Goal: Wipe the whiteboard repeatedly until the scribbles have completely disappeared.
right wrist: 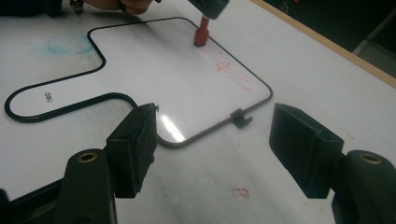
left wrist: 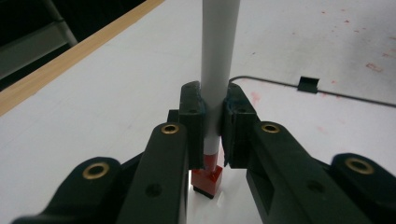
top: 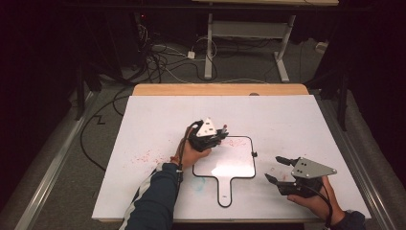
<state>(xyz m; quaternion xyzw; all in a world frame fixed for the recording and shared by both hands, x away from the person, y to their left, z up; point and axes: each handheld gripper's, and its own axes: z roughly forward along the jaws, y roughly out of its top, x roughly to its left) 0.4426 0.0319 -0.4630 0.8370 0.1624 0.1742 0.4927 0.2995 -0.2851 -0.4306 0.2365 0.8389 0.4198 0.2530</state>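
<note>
While left gripper (left wrist: pixel 212 121) fingers pinch marker (left wrist: pixel 217 56) | right gripper (right wrist: pixel 212 144) fingers spread | whiteboard (right wrist: pixel 154 79) label "deli"

Left tool (top: pixel 216 135) clamped shut, pointing down; right tool (top: pixel 277 170) rests with jaws apart.

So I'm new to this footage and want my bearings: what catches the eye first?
The left gripper clamps a white marker, its red tip down on a small handled whiteboard mid-table, beside red scribbles. The right gripper rests open, off the board's right edge. Red smudges fleck the white table.
</note>
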